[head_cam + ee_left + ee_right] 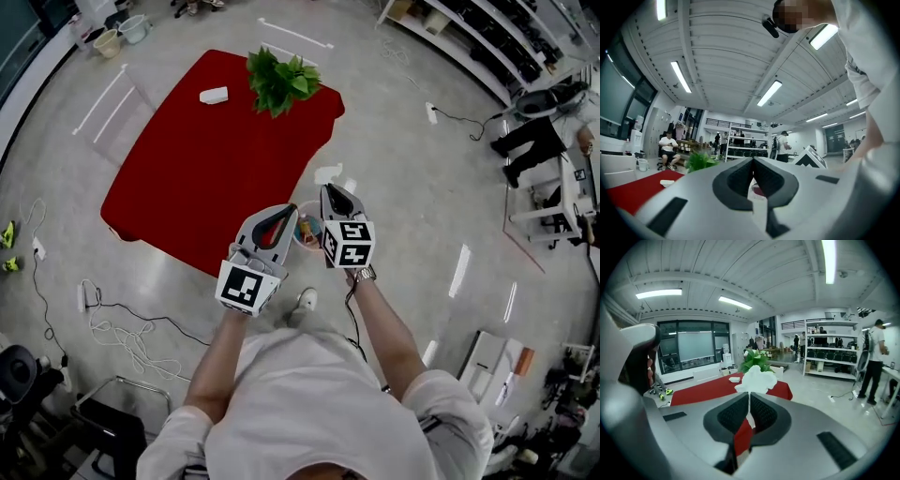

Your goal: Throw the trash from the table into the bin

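Observation:
My right gripper (328,191) (749,397) is shut on a crumpled white paper (757,379) that sticks out past its tips. My left gripper (289,212) (753,161) is shut, and nothing shows between its jaws. In the head view both are held side by side at the near right corner of the red table (206,178). A small pinkish bin (307,234) stands on the floor between and below them, with some trash inside. Another white piece of trash (214,95) (734,379) lies at the table's far end.
A green potted plant (279,80) stands on the table's far right corner. Cables (122,328) lie on the floor at the left. Shelving (487,37) lines the far right wall. A person (874,362) stands by the shelves, and two buckets (120,36) sit far left.

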Motion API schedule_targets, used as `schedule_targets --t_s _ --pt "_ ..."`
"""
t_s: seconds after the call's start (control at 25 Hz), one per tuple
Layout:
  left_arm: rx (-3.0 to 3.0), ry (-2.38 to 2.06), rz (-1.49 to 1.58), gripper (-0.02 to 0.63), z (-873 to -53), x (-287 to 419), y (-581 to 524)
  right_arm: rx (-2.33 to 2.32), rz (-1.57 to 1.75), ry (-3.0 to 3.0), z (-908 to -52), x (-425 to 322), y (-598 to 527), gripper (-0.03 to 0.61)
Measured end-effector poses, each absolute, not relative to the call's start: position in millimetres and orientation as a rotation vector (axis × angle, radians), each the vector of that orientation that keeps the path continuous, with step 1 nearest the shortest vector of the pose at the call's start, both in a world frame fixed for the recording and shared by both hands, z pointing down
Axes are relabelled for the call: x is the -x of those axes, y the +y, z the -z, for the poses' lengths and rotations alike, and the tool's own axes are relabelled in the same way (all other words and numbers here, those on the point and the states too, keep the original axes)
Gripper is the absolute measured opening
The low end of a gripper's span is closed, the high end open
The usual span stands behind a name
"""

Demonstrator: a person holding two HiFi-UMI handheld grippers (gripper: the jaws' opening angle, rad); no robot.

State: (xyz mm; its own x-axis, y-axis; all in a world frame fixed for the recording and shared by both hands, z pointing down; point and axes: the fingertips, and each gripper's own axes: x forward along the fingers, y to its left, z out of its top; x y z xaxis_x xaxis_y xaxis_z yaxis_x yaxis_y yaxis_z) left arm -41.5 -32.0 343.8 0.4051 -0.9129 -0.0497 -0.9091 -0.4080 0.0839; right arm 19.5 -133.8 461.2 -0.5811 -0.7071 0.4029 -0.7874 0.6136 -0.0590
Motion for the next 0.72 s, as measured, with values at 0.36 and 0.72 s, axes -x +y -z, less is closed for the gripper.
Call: schedule_targets --t_s 0.36,0.72 --pt "-2.648 -1.554 0.135 0.006 -357.4 -109.2 -58.6 -1.272 -0.419 -2.415 -494.3 -172.8 -134.7 0.02" --pt "-2.58 -1.487 0.005 0.006 -408.5 -156.9 -68.2 -1.224 -0.554 -2.349 -563.9 -217.2 -131.2 0.021"
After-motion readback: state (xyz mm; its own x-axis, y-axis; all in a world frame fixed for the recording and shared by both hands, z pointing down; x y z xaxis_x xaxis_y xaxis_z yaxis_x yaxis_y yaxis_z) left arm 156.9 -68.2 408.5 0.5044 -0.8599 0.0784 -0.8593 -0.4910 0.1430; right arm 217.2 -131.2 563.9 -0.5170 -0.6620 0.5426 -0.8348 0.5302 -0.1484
